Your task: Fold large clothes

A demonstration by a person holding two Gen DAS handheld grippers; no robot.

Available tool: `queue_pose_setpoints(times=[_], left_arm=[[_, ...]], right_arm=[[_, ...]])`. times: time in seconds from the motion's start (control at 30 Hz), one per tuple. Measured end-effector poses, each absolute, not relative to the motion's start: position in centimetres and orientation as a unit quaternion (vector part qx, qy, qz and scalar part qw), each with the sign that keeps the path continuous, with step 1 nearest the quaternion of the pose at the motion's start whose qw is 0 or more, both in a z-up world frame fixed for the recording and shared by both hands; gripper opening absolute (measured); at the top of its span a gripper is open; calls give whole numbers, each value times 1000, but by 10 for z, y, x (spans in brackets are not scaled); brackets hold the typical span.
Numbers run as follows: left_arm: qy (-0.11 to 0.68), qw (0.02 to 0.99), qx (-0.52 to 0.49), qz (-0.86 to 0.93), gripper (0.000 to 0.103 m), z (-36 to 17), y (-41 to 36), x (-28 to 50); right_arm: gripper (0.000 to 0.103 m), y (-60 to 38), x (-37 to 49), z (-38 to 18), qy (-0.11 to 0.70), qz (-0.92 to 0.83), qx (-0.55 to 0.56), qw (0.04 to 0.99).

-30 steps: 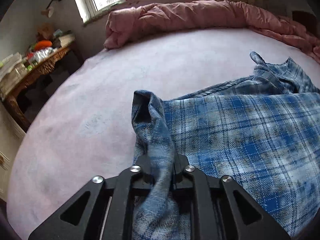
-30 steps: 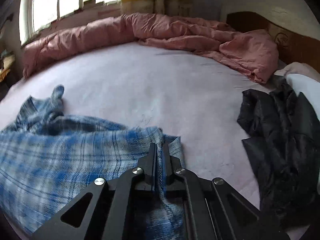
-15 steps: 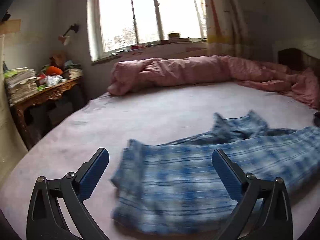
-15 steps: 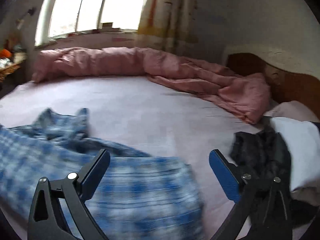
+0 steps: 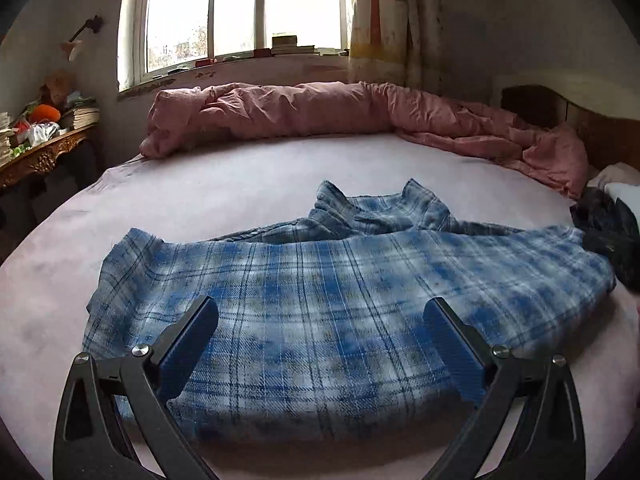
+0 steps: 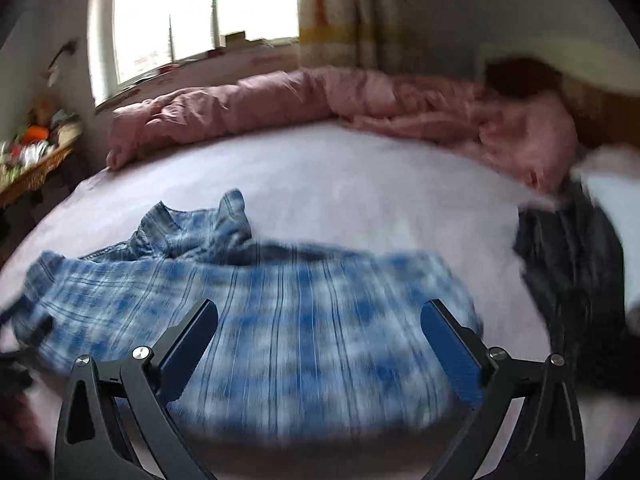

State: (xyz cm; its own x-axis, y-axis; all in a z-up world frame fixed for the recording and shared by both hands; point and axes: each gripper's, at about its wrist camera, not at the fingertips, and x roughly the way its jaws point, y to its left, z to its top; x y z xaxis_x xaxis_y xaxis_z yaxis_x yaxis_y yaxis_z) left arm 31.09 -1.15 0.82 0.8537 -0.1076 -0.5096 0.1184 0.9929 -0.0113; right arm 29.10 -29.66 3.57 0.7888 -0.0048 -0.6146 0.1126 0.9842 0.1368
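A blue plaid shirt (image 5: 340, 304) lies folded over on the pale pink bed (image 5: 240, 184), its collar at the far side. It also shows, blurred, in the right wrist view (image 6: 288, 320). My left gripper (image 5: 320, 344) is open and empty, held just above the shirt's near edge. My right gripper (image 6: 318, 344) is open and empty too, over the shirt's near right part. Neither gripper touches the cloth.
A pink duvet (image 5: 320, 112) is bunched along the far side of the bed, under the window. A dark garment (image 5: 608, 236) and a white pillow (image 6: 612, 200) lie at the right edge. A cluttered wooden table (image 5: 40, 152) stands to the left.
Both grippers were shut on the shirt's edge a second ago. They let go, opened wide and pulled back and up. The shirt now lies flat on the bed.
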Motion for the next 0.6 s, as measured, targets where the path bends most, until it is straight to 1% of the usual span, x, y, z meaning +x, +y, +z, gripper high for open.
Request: queue_pose_setpoints(times=[0.13,0.23,0.33,0.53,0.6], left_arm=[[247,968,9,-53,102,10,-11,304],[239,970,9,-53,102,11,-10,299],[232,971,7,-53,102,12,-8,301],[227,972,7,-54,102,14,-8,300],[228,972,4,-54,102,14,-7,300]], right_arm=[[102,-327,253,21,330,-50,204,920],[102,-349,248,2,376,-85,251,888],[102,-365,246,-10,381,-86,289,874],[102,-367,262,-19,363,-61,297,881],[94,-364,267,-22,349,-74,292,887]])
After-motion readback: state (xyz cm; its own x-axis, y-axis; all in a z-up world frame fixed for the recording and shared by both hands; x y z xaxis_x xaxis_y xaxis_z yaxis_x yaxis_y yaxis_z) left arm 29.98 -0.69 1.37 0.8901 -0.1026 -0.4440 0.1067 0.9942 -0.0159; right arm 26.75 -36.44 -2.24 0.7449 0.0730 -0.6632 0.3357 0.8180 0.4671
